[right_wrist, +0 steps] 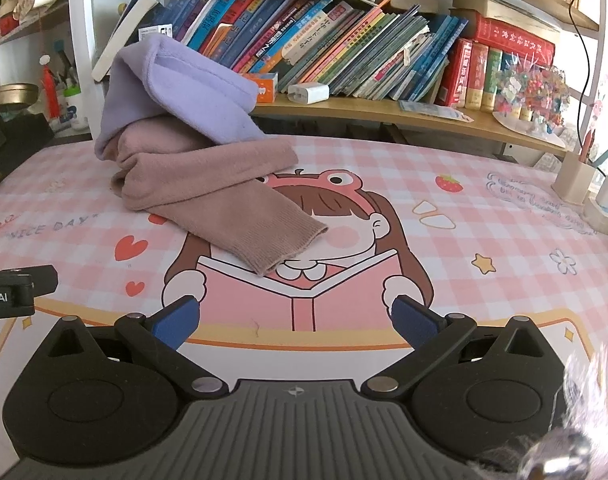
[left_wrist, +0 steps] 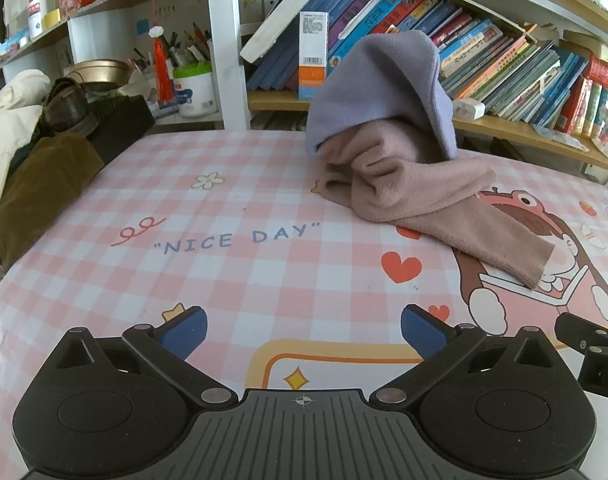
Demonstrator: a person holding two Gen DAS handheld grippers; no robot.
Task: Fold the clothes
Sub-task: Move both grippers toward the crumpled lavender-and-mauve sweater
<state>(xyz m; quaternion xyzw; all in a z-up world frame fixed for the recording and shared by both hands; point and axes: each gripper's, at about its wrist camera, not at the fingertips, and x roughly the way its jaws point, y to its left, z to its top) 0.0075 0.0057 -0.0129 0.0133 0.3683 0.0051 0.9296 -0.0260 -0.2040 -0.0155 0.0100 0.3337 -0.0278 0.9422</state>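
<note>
A crumpled dusty-pink knit garment (left_wrist: 415, 192) lies on the pink checked desk mat (left_wrist: 232, 216), one sleeve stretching toward me. A lilac garment (left_wrist: 383, 88) is heaped over its far end. Both show in the right wrist view, pink garment (right_wrist: 224, 188) and lilac garment (right_wrist: 176, 92). My left gripper (left_wrist: 304, 330) is open and empty, well short of the clothes. My right gripper (right_wrist: 296, 318) is open and empty, its fingers just short of the pink sleeve cuff (right_wrist: 288, 248). The right gripper's edge shows in the left view (left_wrist: 591, 352).
A bookshelf with leaning books (right_wrist: 363, 52) runs behind the desk. A brown and cream clothes pile with a shoe (left_wrist: 36, 148) sits at the left. A pen pot (left_wrist: 194, 88) stands at the back left, a beige holder (right_wrist: 573, 182) and chargers at the right.
</note>
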